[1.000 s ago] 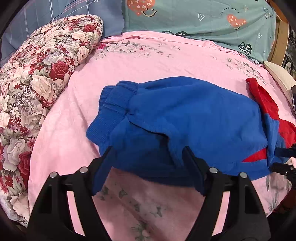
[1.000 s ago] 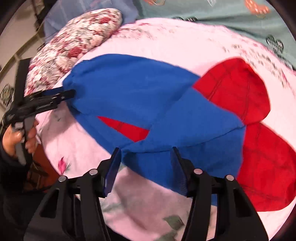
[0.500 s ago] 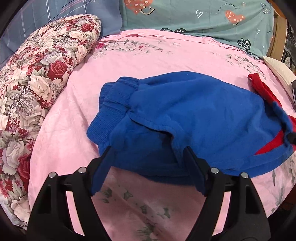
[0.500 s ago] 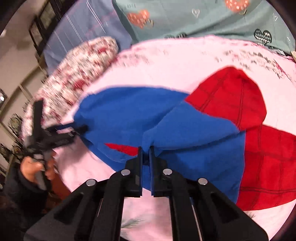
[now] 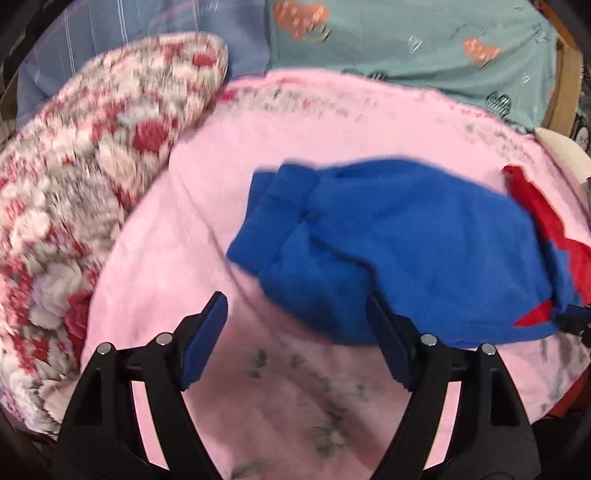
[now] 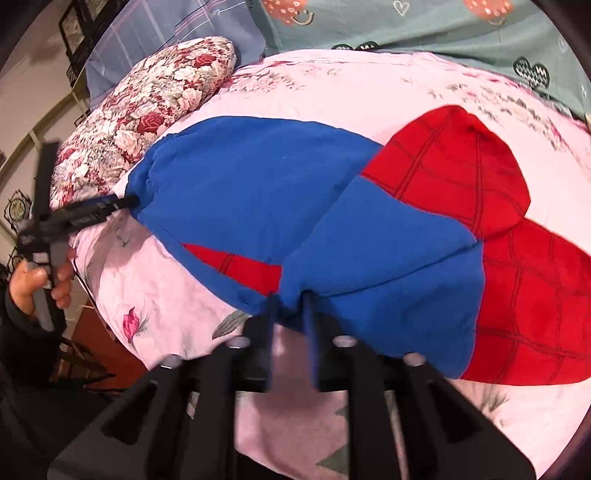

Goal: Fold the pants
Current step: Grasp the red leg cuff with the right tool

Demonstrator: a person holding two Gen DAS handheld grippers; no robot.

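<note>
Blue and red pants (image 5: pixel 417 243) lie folded on a pink sheet (image 5: pixel 280 133); the cuffed blue end points left in the left wrist view. My left gripper (image 5: pixel 295 317) is open, its jaws wide apart, just short of the pants' near edge; the view is blurred. In the right wrist view the pants (image 6: pixel 258 195) show blue at left and red web-patterned panels (image 6: pixel 480 192) at right. My right gripper (image 6: pixel 290 299) has its jaws narrowly apart around a bunched blue edge, touching it. The left gripper (image 6: pixel 110 205) also shows at that view's left, at the blue end.
A floral pillow (image 5: pixel 74 192) lies along the bed's left side. A teal heart-print pillow (image 5: pixel 424 48) and a blue-grey one (image 6: pixel 155 33) sit at the head. The bed's edge falls away at lower left in the right wrist view (image 6: pixel 110 332).
My left gripper has pulled back and left off the blue end, jaws still wide. My right gripper, shut half a second ago, has opened a little on the blue edge.
</note>
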